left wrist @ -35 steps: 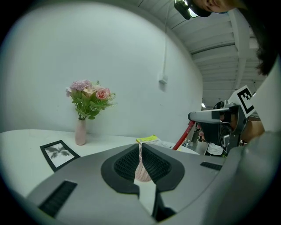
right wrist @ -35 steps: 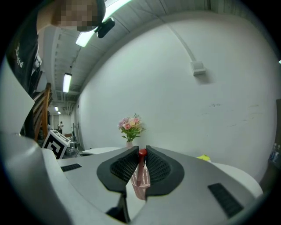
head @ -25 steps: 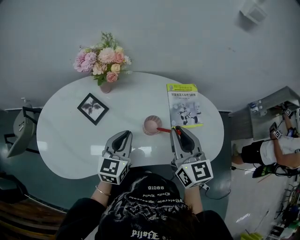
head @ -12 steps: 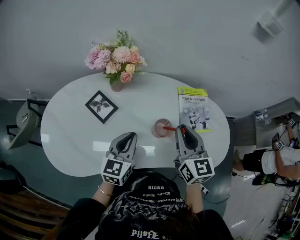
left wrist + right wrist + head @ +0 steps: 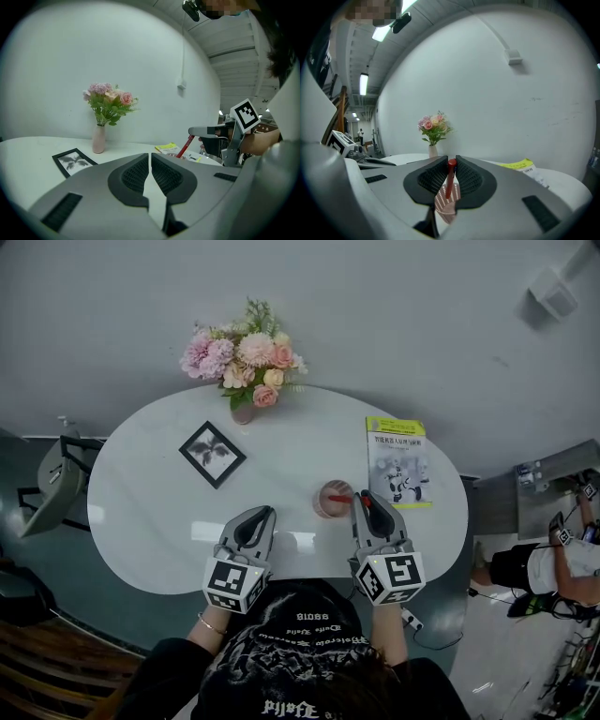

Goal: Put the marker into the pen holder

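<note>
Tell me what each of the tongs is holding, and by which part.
The right tongs grip the red marker by its upper end, the rest hanging down toward the pink pen holder. The left tongs hold nothing.

Booklet [image 5: 398, 460], 3 o'clock in the head view — title print under a yellow-green band, too small to read. Dark garment [image 5: 298, 615], 6 o'clock — white lettering, illegible.

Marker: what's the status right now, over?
Right tongs shut on red marker, tip at pink pen holder. Left tongs shut, empty. Nothing in the way.
</note>
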Demonstrator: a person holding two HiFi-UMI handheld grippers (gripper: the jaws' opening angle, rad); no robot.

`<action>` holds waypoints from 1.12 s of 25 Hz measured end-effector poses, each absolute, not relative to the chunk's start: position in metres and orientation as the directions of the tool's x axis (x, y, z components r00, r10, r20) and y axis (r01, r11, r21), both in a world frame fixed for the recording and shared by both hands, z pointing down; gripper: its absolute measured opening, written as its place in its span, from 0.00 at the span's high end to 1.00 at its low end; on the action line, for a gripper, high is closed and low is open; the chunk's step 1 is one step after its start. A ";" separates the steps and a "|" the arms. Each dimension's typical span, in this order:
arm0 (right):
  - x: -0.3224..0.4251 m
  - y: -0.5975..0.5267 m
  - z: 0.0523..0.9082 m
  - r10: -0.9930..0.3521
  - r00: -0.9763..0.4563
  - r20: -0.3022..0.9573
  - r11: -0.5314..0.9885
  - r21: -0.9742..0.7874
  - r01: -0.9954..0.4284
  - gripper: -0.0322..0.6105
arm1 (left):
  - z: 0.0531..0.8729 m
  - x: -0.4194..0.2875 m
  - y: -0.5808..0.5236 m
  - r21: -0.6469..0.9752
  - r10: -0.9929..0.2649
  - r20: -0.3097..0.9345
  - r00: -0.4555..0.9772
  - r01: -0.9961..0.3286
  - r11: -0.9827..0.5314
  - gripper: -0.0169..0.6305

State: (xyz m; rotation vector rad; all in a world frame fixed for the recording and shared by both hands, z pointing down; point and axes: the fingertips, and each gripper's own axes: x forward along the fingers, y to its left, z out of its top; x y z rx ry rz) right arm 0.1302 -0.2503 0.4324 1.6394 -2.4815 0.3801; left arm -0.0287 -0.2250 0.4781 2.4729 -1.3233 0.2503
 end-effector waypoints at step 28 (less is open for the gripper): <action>0.122 -0.263 0.487 -0.866 -0.372 0.333 0.331 -0.177 -0.927 0.84 | 0.491 -0.023 -0.218 0.208 -0.740 0.339 0.581 -0.813 -0.544 0.92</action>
